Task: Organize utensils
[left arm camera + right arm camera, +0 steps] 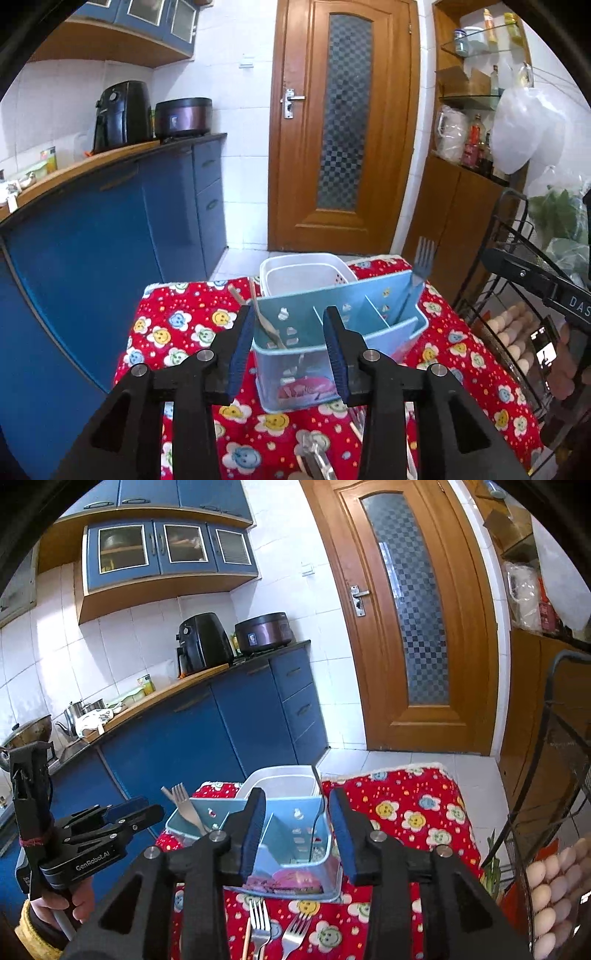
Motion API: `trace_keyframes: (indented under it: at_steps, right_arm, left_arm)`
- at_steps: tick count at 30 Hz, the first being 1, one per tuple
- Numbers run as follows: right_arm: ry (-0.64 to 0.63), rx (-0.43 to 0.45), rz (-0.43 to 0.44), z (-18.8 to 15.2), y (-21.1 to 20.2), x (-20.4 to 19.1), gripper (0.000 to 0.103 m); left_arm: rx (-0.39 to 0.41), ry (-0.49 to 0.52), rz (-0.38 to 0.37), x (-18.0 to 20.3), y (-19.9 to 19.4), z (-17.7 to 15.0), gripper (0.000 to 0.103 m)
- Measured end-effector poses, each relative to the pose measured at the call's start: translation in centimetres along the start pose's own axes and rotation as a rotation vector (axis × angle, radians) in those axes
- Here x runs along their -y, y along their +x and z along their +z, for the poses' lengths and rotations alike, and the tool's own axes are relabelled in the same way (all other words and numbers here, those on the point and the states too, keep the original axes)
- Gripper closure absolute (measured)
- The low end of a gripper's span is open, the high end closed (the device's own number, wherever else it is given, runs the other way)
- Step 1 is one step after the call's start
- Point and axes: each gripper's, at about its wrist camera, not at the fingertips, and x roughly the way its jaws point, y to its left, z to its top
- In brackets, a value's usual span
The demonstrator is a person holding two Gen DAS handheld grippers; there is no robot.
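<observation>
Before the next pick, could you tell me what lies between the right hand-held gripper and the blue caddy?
Two loose forks on the red cloth, before the caddy, in the right wrist view.

on the tabletop [424,812] stands a divided caddy [295,830] holding an upright fork [186,810]; behind it a basket [280,779], before it two forks [273,928].

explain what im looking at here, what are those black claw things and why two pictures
No robot here: a person holds a handheld gripper in each hand, each with a camera looking along its two fingers. One picture is the left gripper's view, the other the right gripper's. The right view also shows the left gripper from the side, in the person's hand. Both are open and hold nothing. On the red flowered cloth stands a blue caddy with a fork upright in it, and a white basket behind. Two forks lie loose on the cloth.
</observation>
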Motion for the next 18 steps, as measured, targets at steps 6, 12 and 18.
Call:
trace_keyframes:
  at_steps: [6, 12, 18]
  right_arm:
    - [0.034, -0.032, 0.006, -1.7, -0.7, 0.0, 0.063]
    - [0.068, -0.073, 0.009, -3.8, -0.8, -0.1, 0.063]
    - [0.078, -0.116, 0.020, -5.5, -0.5, -0.4, 0.063]
  left_arm:
    - [-0.016, 0.003, -0.012, -0.1, -1.1, -1.6, 0.057]
    - [-0.081, -0.017, -0.010, -0.5, -0.7, -3.6, 0.057]
    - [-0.129, -0.040, -0.017, -0.8, -0.7, -5.8, 0.057]
